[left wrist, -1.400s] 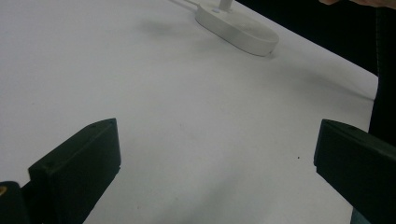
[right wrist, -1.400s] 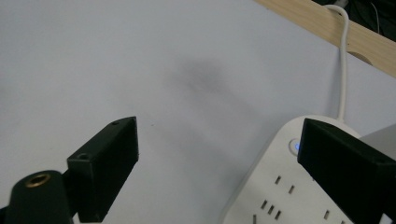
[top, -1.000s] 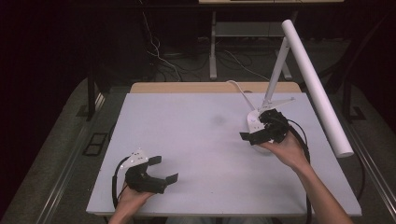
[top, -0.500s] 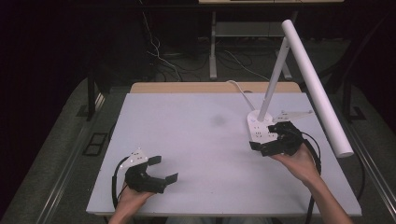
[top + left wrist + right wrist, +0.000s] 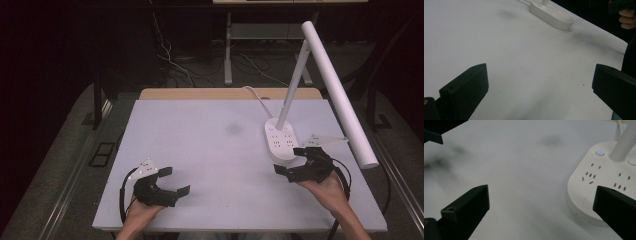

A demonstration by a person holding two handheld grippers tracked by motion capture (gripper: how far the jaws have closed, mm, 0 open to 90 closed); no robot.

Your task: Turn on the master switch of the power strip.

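The lamp base, a white oval with sockets and a lit button, stands at the right of the table, its stem rising to a long white lamp head. I hold my right gripper just beside the base's near end, fingers spread wide and empty. To press that button well, I'd come in low past the sockets, clear of the stem. My left gripper rests near the front edge, fingers spread too. Between them lies plenty of bare table; the right edge is close.
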